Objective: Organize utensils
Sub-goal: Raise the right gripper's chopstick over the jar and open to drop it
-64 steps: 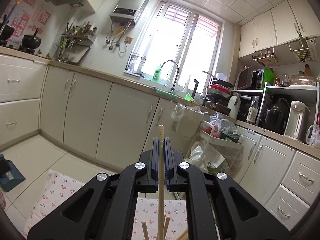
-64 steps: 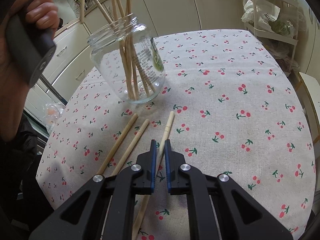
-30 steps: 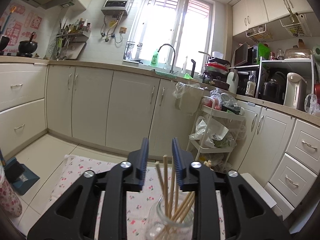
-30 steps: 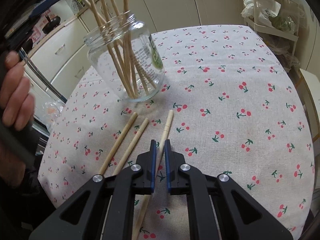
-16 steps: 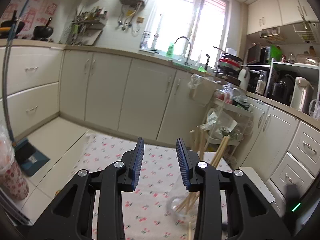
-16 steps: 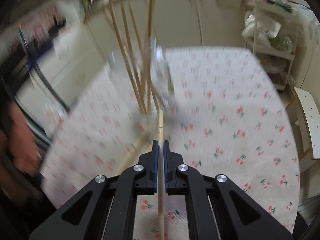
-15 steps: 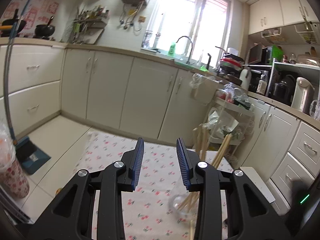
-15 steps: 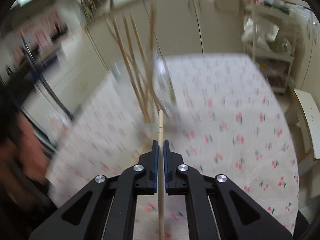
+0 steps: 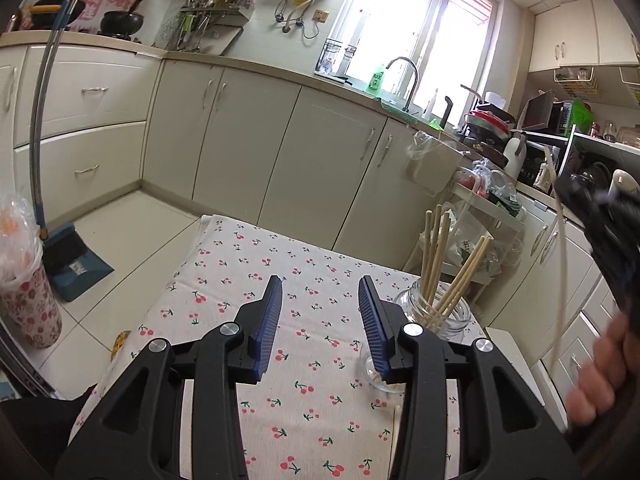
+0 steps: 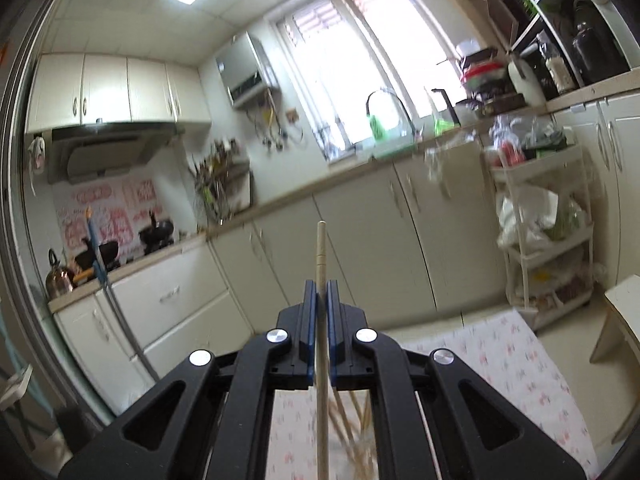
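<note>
A clear glass jar [image 9: 436, 314] holding several wooden chopsticks [image 9: 434, 248] stands on the cherry-print tablecloth [image 9: 240, 264], just right of my left gripper [image 9: 320, 284]. Its jaws are opening and nothing is between them. My right gripper [image 10: 321, 286] is shut on a single chopstick [image 10: 320, 252], lifted off the table and pointing level at the cabinets. In the left wrist view that chopstick [image 9: 562, 264] shows blurred at the far right, beside a hand [image 9: 600, 376]. The jar's chopsticks [image 10: 352, 420] show blurred below the right gripper. The end of another chopstick [image 9: 396, 424] lies on the cloth.
A blue dustpan [image 9: 76, 256] with a long broom handle and a lined bin [image 9: 24, 300] stand on the floor left of the table. A white rolling cart [image 10: 544, 240] and a pale stool [image 10: 624, 312] stand to the right. Cream cabinets [image 9: 320, 168] line the wall beyond.
The right gripper lifted its chopstick off the cloth and tipped up to level. The left gripper moved left of the jar, sank a little and spread its jaws wider.
</note>
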Demonstrator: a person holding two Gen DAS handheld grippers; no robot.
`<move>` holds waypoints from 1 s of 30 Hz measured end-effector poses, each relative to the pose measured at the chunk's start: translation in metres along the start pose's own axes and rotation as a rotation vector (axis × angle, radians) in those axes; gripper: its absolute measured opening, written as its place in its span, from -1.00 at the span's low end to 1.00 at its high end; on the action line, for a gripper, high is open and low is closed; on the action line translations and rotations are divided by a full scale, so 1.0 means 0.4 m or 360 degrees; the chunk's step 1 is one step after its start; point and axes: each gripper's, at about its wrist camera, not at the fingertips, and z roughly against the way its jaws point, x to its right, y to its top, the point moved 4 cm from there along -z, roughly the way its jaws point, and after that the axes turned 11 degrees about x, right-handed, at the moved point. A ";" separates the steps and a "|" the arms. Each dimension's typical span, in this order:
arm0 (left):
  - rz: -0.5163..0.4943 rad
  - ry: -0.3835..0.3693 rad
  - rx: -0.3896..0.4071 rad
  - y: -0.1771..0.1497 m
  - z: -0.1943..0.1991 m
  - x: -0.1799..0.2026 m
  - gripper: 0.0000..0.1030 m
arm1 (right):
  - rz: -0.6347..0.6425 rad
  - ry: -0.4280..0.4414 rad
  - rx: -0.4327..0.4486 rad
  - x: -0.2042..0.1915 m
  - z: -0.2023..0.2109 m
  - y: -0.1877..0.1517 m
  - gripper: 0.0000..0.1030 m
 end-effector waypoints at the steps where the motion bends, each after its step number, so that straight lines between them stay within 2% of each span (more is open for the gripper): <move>1: 0.0002 0.0001 -0.0001 -0.001 0.001 -0.002 -0.26 | -0.0008 -0.0005 0.0029 0.000 -0.020 0.008 -0.88; 8: 0.0021 0.0016 -0.0005 -0.002 0.007 -0.013 -0.23 | 0.0001 -0.0013 0.0142 -0.008 -0.104 0.002 -0.88; 18: 0.0032 0.0047 -0.0051 -0.021 -0.002 -0.028 -0.15 | 0.0129 -0.0082 0.0144 -0.002 -0.200 -0.069 -0.88; 30: 0.0033 0.0078 -0.0101 -0.027 -0.014 -0.032 -0.06 | 0.0267 -0.0092 0.0034 -0.009 -0.161 -0.168 -0.88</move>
